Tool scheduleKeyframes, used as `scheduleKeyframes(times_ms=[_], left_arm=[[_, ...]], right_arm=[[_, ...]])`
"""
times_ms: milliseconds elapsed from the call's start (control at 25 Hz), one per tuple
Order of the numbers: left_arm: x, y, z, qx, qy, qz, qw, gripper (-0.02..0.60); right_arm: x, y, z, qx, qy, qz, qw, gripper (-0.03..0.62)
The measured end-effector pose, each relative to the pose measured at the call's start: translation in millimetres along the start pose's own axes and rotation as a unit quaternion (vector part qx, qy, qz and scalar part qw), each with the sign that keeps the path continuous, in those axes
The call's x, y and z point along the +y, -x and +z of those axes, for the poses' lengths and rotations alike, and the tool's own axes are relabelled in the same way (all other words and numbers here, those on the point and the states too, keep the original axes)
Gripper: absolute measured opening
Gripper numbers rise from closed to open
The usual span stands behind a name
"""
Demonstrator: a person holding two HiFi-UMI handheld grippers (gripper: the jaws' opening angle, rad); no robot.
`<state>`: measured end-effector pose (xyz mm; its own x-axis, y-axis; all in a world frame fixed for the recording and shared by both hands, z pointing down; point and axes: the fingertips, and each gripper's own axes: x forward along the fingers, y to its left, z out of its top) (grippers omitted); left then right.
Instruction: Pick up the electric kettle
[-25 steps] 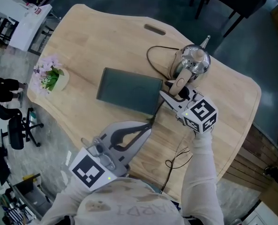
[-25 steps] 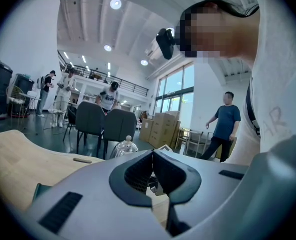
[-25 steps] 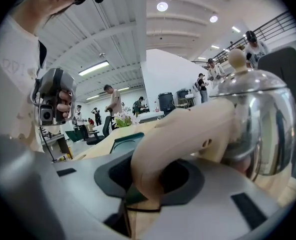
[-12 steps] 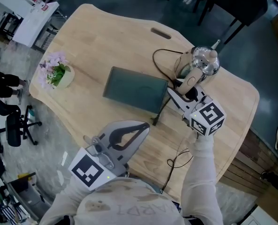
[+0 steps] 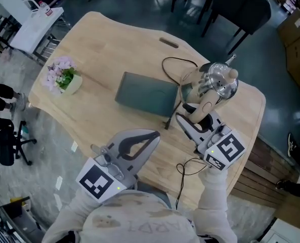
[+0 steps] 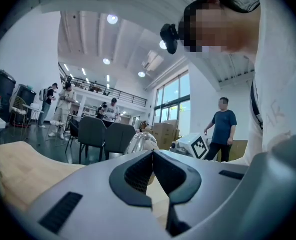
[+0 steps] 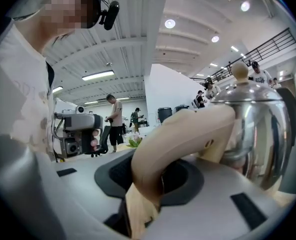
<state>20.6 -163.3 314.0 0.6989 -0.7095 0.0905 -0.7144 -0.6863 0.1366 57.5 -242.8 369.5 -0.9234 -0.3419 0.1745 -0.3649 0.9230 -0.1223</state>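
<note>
The electric kettle (image 5: pixel 218 80) is shiny steel with a beige handle (image 5: pixel 203 107) and a beige lid knob. My right gripper (image 5: pixel 193 116) is shut on that handle and holds the kettle up off the table, above its base (image 5: pixel 188 88). In the right gripper view the handle (image 7: pixel 187 134) fills the gap between the jaws, with the kettle body (image 7: pixel 257 124) just beyond to the right. My left gripper (image 5: pixel 157 136) hovers near the table's front edge, shut with nothing in it. In the left gripper view the left gripper (image 6: pixel 152 156) has its jaws together, and the kettle (image 6: pixel 140 141) shows beyond them.
A dark green-grey pad (image 5: pixel 147 94) lies mid-table beside the base, and the base's cord (image 5: pixel 175 61) loops behind it. A small flower pot (image 5: pixel 63 78) stands at the table's left edge. A black cable (image 5: pixel 187 168) hangs by the front edge. Dark chairs (image 5: pixel 230 6) stand beyond the table.
My right gripper has risen with the kettle, lifting it off its base toward me. The left gripper has drifted only slightly.
</note>
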Motion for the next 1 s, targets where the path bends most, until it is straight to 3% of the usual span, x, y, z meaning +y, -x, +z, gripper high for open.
scheduleKeyframes(times_ms=[480, 760, 1000], left_arm=[[-51.3, 109.0, 12.4, -0.018, 0.000, -0.041, 0.9990, 0.012], [-79.0, 179.4, 14.1, -0.057, -0.019, -0.064, 0.9962, 0.012], [-112.7, 228.6, 10.6, -0.047, -0.007, -0.080, 0.9957, 0.012]], right_arm=[[197.5, 37.7, 35.8, -0.004, 0.015, -0.038, 0.999, 0.121], [299.9, 45.1, 28.3, -0.016, -0.006, -0.067, 0.998, 0.121], [369.9, 50.8, 25.5, -0.025, -0.013, -0.077, 0.997, 0.121]])
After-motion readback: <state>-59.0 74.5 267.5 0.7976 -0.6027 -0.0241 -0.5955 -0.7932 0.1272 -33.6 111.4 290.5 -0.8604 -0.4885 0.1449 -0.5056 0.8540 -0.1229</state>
